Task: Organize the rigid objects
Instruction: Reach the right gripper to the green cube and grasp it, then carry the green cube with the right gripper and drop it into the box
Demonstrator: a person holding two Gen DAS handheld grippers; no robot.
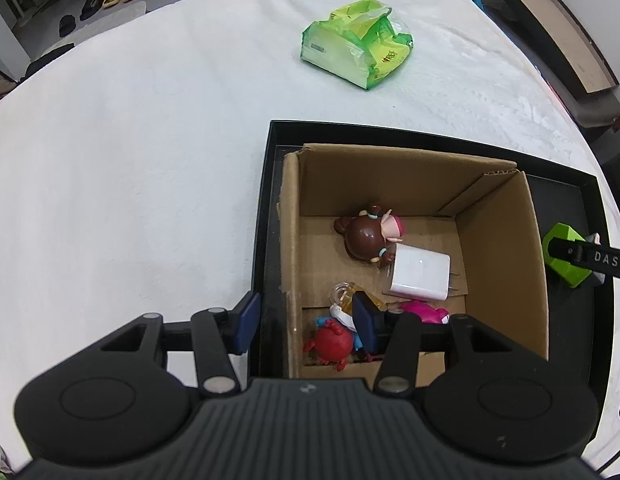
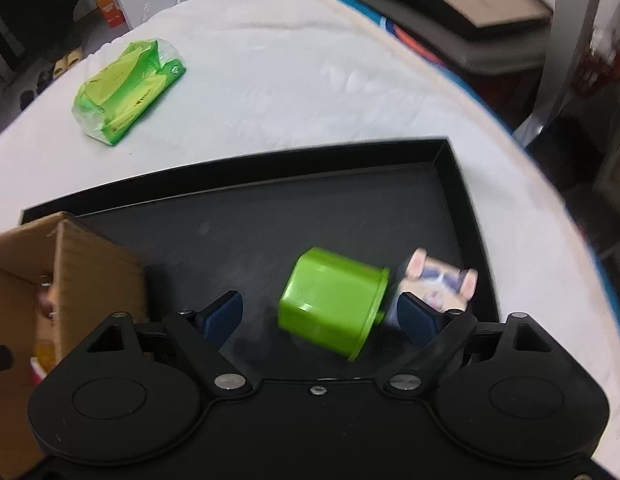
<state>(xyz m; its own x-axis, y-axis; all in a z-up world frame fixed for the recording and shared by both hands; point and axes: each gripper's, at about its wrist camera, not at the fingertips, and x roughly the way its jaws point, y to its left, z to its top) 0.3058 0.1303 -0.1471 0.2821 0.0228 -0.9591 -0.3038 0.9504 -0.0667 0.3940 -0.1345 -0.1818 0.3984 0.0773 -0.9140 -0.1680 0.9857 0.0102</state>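
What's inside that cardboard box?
The cardboard box holds a brown-haired doll, a white charger plug, a red crab toy, a pink toy and something clear yellow. The left claw covers part of the heap.

Motion blurs the small figurine (image 2: 440, 282) beyond recognition.

My left wrist camera looks steeply down, close over the cardboard box (image 1: 414, 240). My right one tilts down over the black tray (image 2: 270, 216) beside it. Both share the box, the tray and the green packet (image 1: 356, 50).
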